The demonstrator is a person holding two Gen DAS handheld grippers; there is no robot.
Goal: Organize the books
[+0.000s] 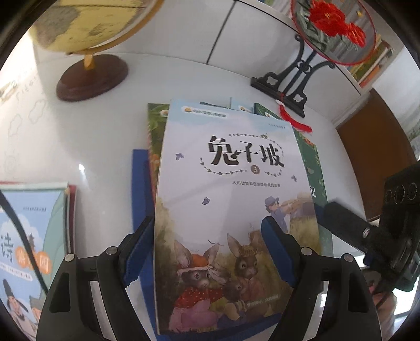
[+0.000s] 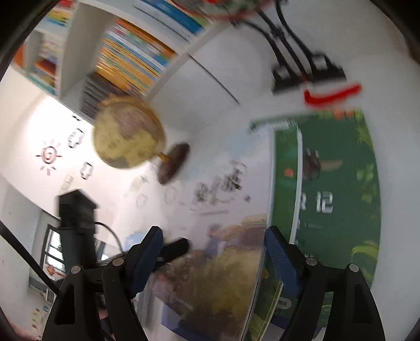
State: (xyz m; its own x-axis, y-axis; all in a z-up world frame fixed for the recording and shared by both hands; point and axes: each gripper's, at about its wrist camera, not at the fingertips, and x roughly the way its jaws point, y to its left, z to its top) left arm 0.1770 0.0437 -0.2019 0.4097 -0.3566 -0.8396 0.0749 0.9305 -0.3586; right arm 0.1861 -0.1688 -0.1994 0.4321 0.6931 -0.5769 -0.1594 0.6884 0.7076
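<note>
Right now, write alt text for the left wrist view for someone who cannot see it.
A rabbit picture book with a pale blue cover tops a stack of books on a white table, lying between the blue pads of the open left gripper. Behind stand a globe on a wooden base and a round red-flower embroidery on a black stand; another book lies at left.

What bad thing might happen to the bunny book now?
1. The rabbit book lies crooked on the uneven stack, overhanging the green book, so it may slide off.
2. The left gripper straddles its lower edge, and closing may crease the cover.
3. The red tassel lies close behind and might snag.
</note>
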